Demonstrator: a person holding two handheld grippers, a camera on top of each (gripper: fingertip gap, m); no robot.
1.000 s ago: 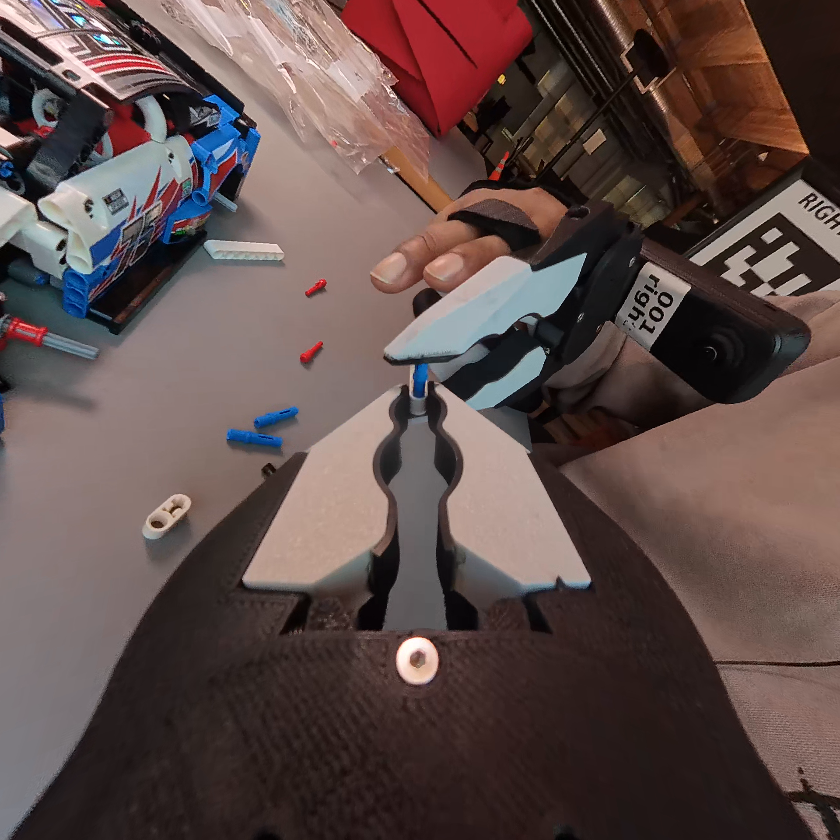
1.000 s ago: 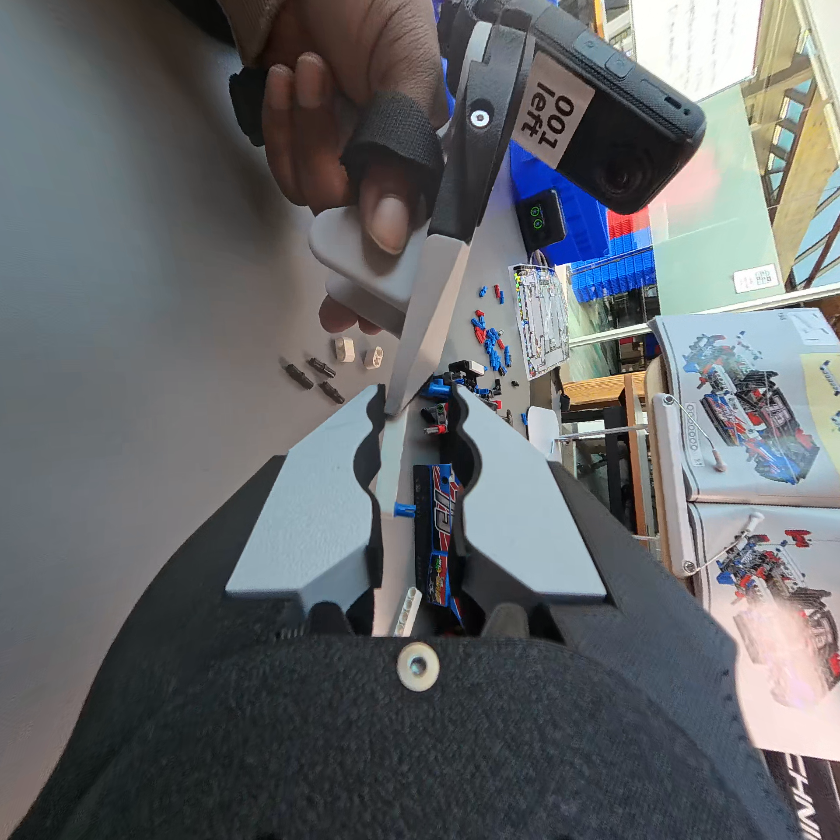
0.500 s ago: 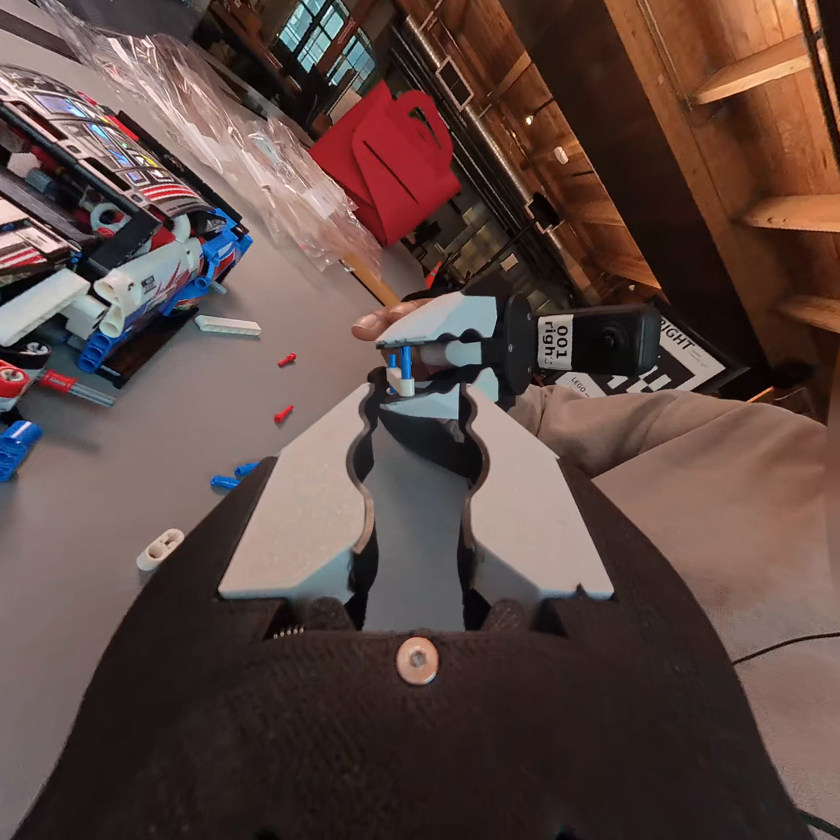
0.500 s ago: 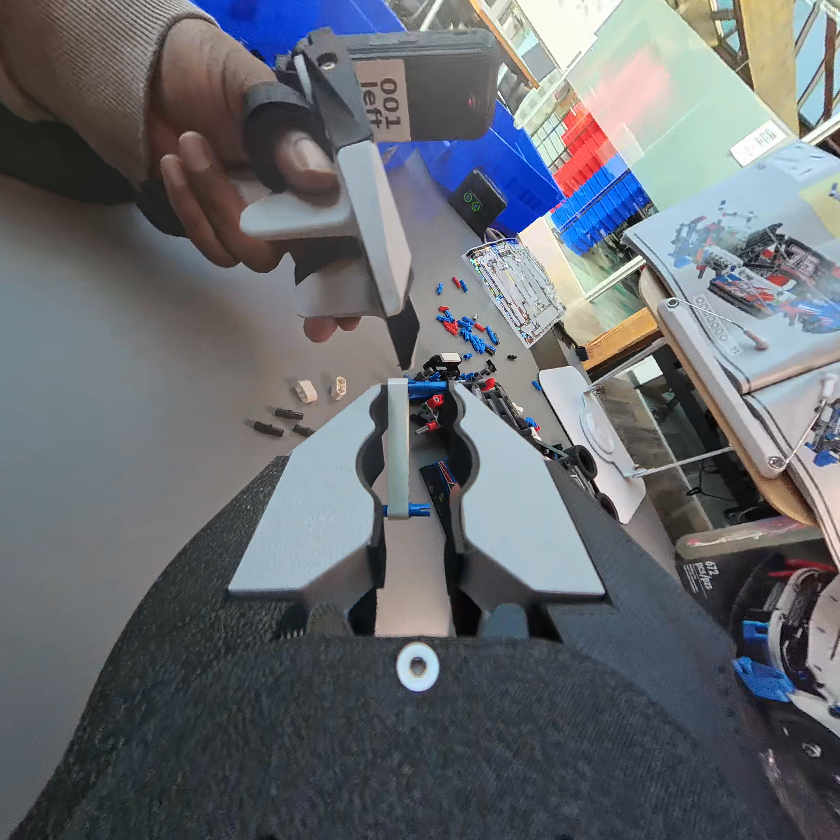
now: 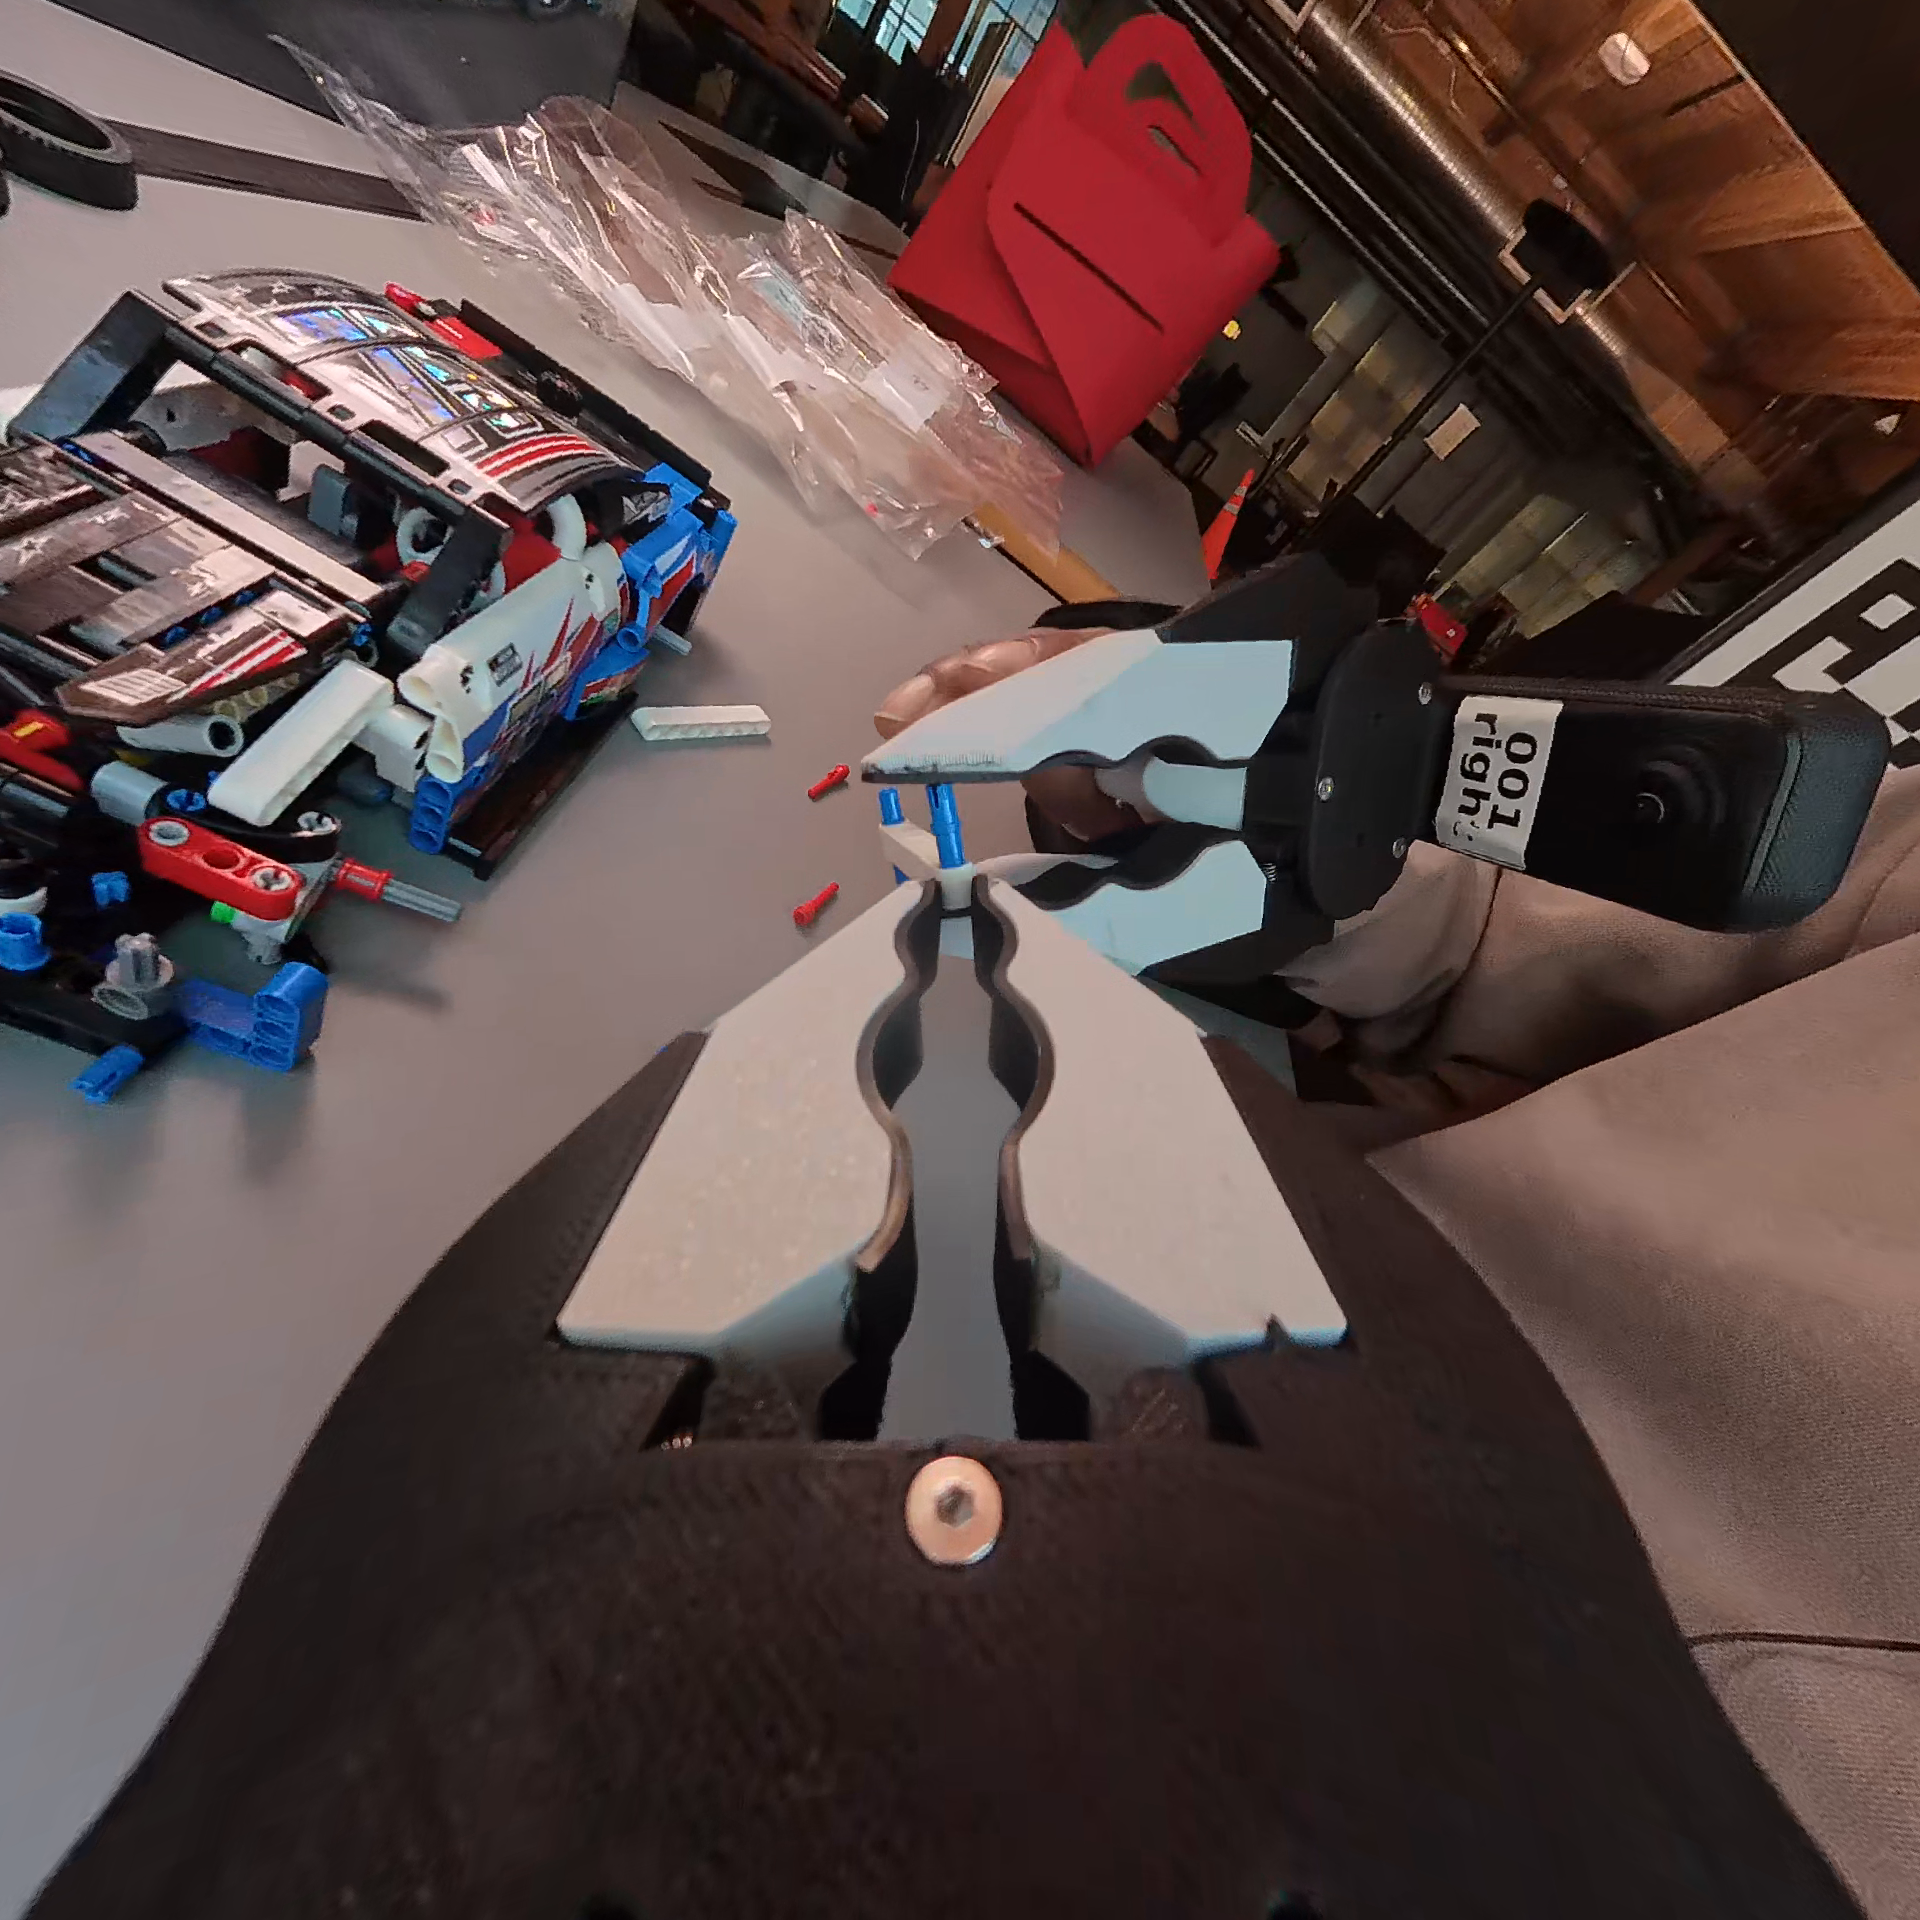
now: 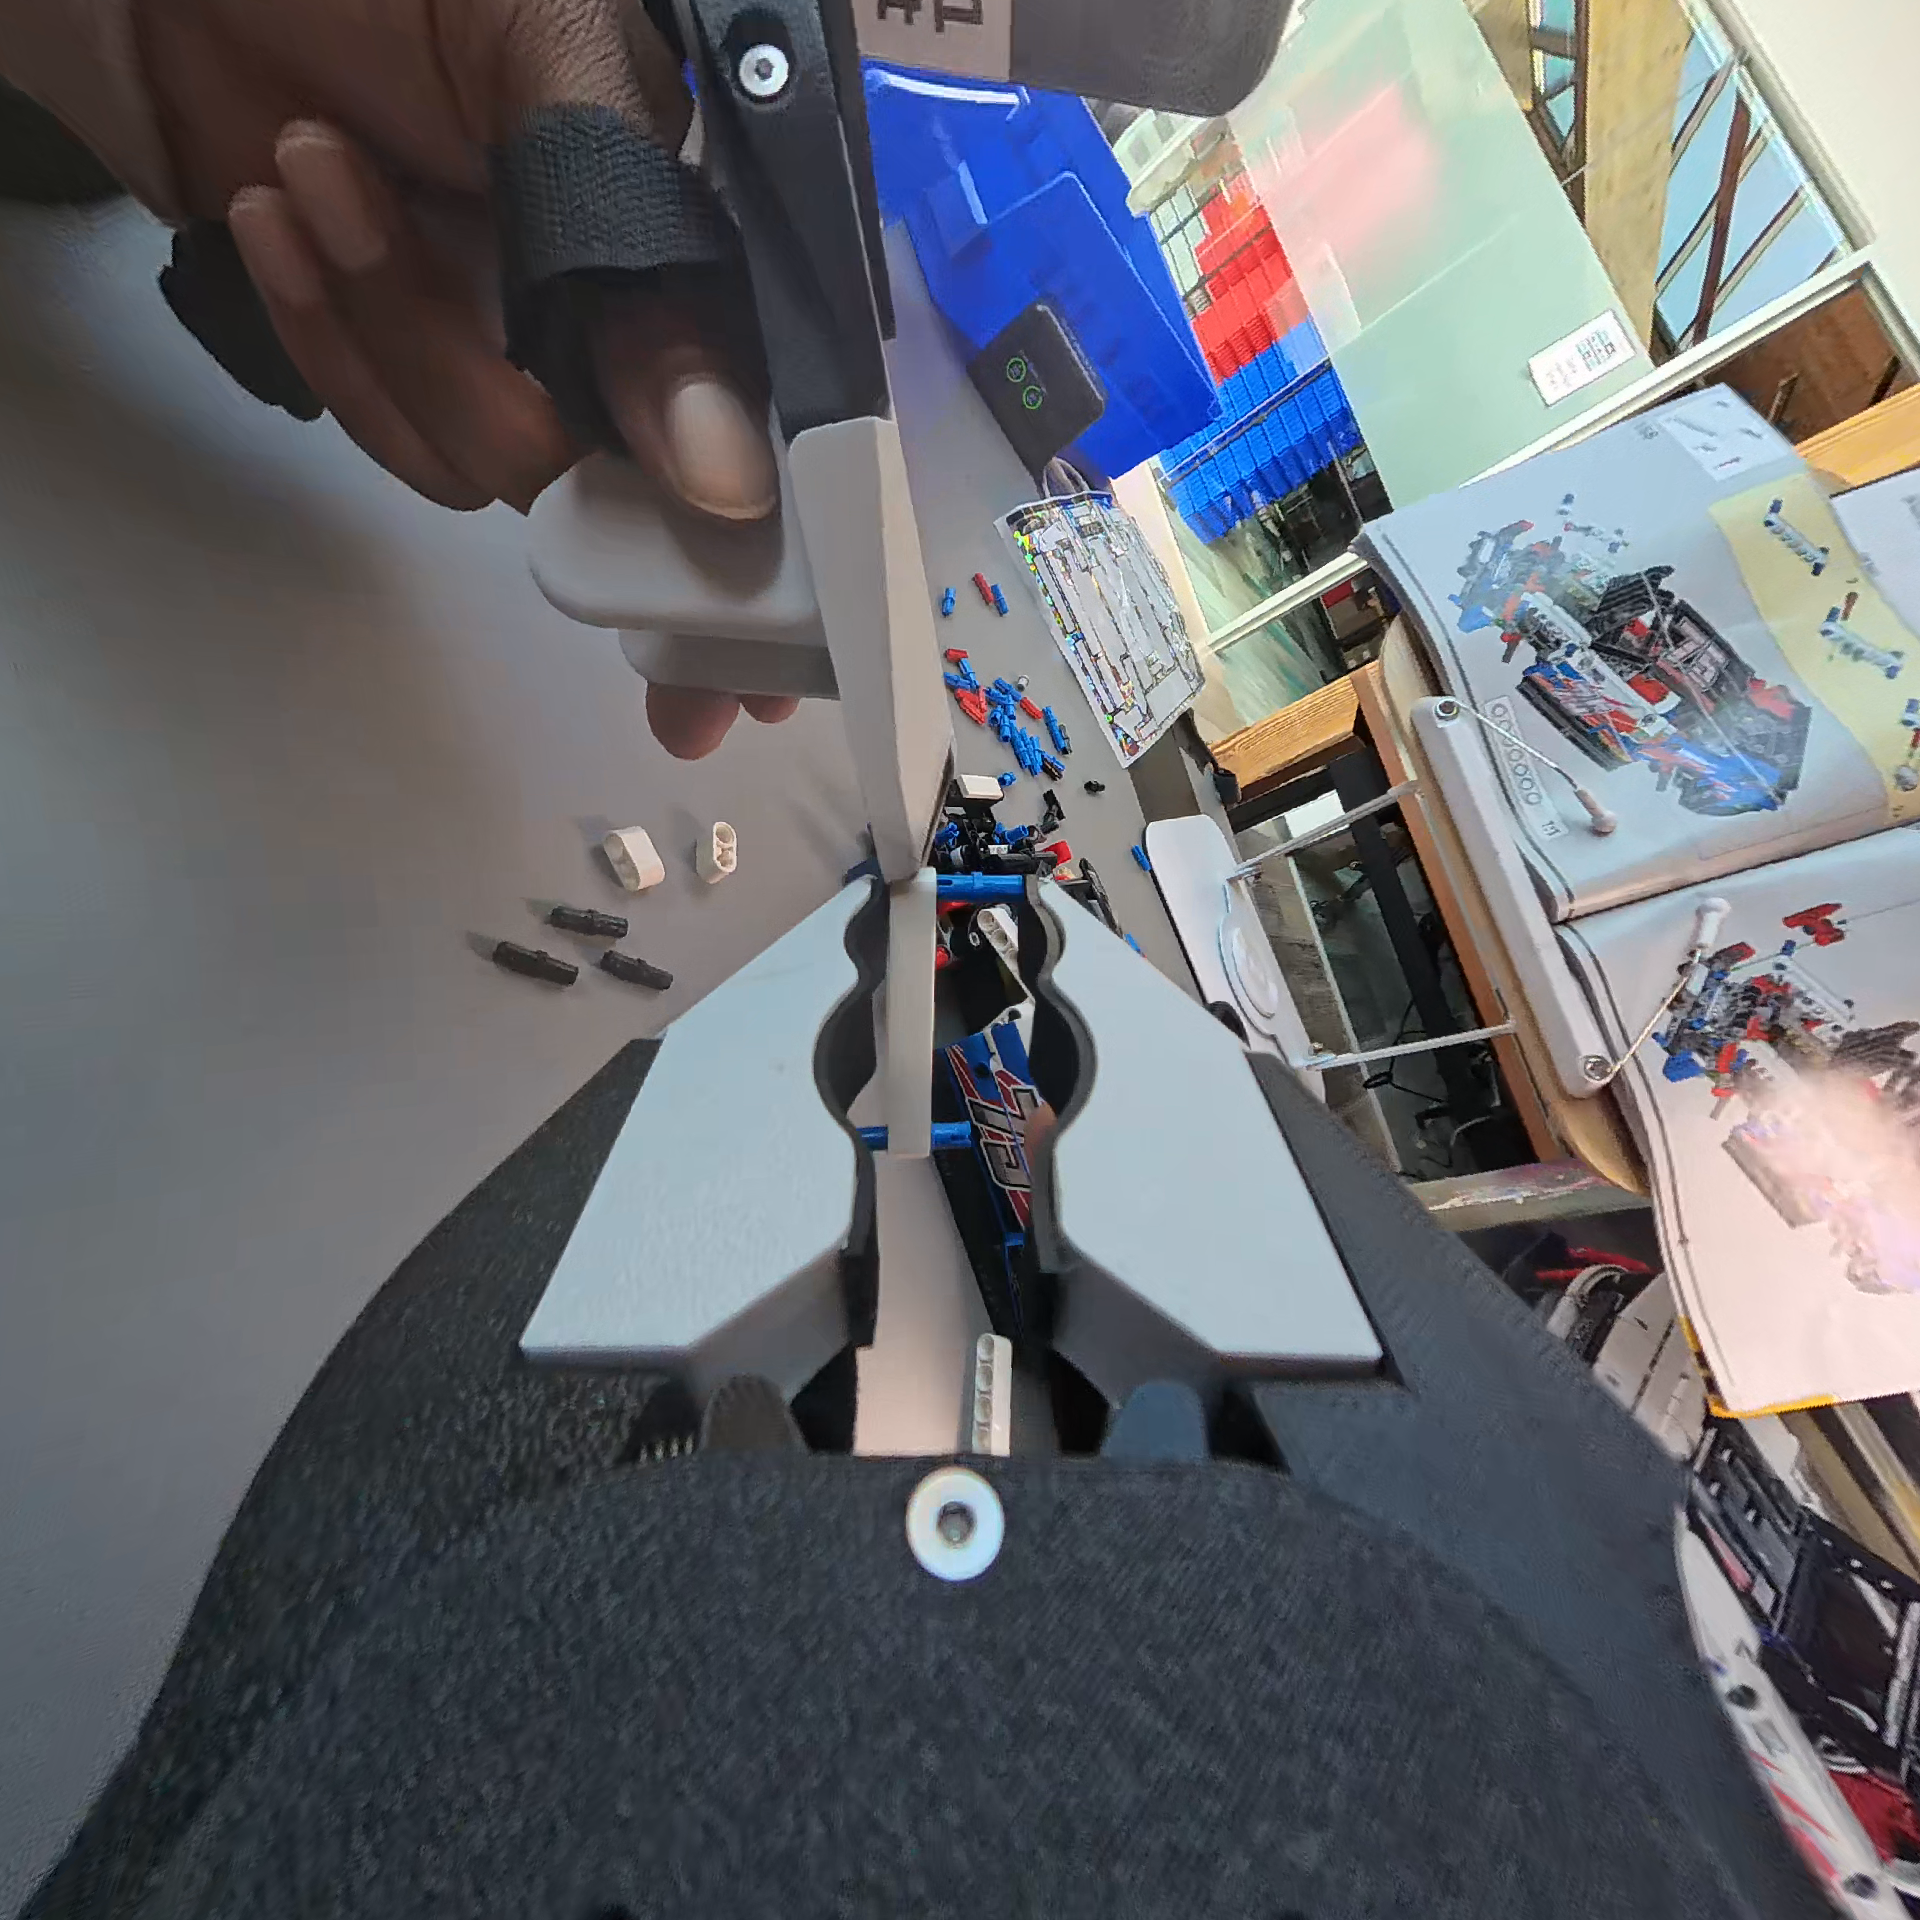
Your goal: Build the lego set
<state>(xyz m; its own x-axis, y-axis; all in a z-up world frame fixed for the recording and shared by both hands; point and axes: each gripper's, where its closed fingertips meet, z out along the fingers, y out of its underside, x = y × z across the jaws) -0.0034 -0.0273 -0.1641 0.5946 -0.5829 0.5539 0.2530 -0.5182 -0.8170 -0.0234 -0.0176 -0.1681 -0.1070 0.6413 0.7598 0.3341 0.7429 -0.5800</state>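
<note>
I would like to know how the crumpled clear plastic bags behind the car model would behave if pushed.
The clear plastic bags look thin and crumpled, so they would probably buckle, not resist. They seem light, likely sliding over the smooth grey table. Their glossy film may slip when pinched.

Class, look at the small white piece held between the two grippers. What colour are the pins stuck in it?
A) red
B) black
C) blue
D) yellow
C: in the left wrist view two blue pins stand up from the white piece, which the left gripper pinches at its tips.
</note>
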